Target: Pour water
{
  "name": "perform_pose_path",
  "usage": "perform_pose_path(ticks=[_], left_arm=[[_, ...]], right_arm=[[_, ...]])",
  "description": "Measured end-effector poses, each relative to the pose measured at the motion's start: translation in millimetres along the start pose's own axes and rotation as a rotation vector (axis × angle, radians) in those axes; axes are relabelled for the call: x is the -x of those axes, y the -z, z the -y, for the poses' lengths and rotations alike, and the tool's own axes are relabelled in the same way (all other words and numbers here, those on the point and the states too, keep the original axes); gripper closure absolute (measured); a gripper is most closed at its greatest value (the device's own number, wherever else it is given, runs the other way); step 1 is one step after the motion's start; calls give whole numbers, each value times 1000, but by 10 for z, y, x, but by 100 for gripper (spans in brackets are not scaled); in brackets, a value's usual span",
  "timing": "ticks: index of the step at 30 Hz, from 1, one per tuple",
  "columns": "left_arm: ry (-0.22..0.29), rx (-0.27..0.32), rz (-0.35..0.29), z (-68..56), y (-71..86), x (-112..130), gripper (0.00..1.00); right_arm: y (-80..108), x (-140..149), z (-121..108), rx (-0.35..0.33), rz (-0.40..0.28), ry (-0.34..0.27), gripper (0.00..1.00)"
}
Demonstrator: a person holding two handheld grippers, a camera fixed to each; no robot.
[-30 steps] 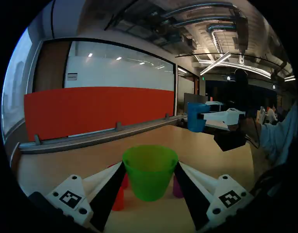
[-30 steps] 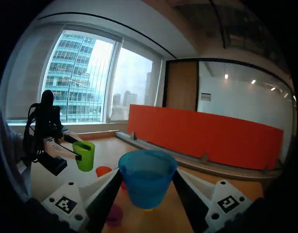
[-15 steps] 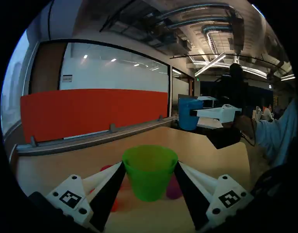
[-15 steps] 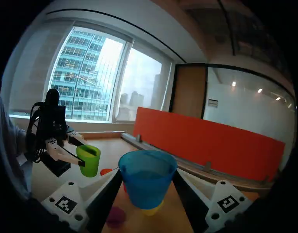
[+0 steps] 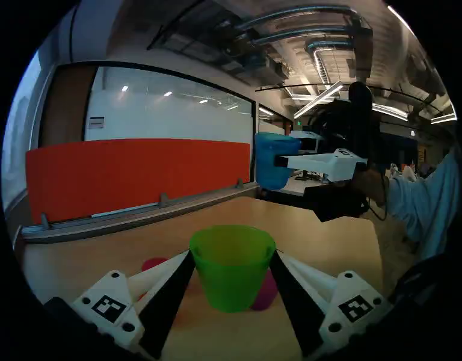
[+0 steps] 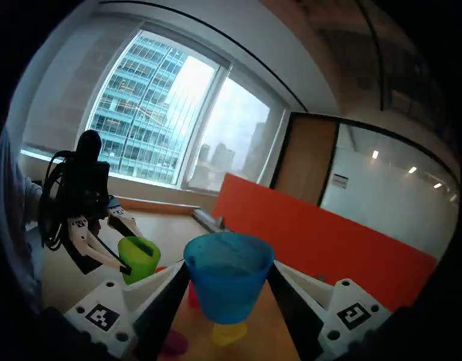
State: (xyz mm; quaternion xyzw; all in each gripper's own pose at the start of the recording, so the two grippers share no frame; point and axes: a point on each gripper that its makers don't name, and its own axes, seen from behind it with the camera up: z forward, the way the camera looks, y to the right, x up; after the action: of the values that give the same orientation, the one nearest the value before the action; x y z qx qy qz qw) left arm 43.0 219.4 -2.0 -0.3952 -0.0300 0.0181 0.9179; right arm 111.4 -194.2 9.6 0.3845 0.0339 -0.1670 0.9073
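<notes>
In the right gripper view, far to the left, the left claw point(image 6: 132, 260) is closed on a green cup point(image 6: 138, 256), a finger pressed to each side. It holds the cup roughly upright, mouth open, above the wooden counter point(image 6: 165, 231). In the middle, the right claw point(image 6: 228, 268) clamps a blue cup point(image 6: 228, 298) the same way, with its axis vertical, and what looks like a water line shows inside. Beneath it a red cup point(image 6: 194, 296) and a yellow cup point(image 6: 228, 332) stand on the counter.

The move likely turns on one relation. The green cup lies to the left of the blue one, lower and well apart from it. In the left gripper view the blue cup likewise hangs up and to the right of the green rim. Pouring probably calls for the right claw to travel left until the blue lip is over the green mouth, then roll leftward. Tipping sooner would spill onto the counter.
</notes>
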Motion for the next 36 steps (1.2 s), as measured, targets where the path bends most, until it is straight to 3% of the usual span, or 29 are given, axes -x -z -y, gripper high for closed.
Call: perform_pose_path(ticks=[8,36], left_arm=[[4,28,-5,-98,-27,-4,14],[-11,71,-23,-262,-85,-78,14]], right_arm=[[-76,-148,6,-5,-7,98,11],[-387,-642,-10,-13,-24,497,11]])
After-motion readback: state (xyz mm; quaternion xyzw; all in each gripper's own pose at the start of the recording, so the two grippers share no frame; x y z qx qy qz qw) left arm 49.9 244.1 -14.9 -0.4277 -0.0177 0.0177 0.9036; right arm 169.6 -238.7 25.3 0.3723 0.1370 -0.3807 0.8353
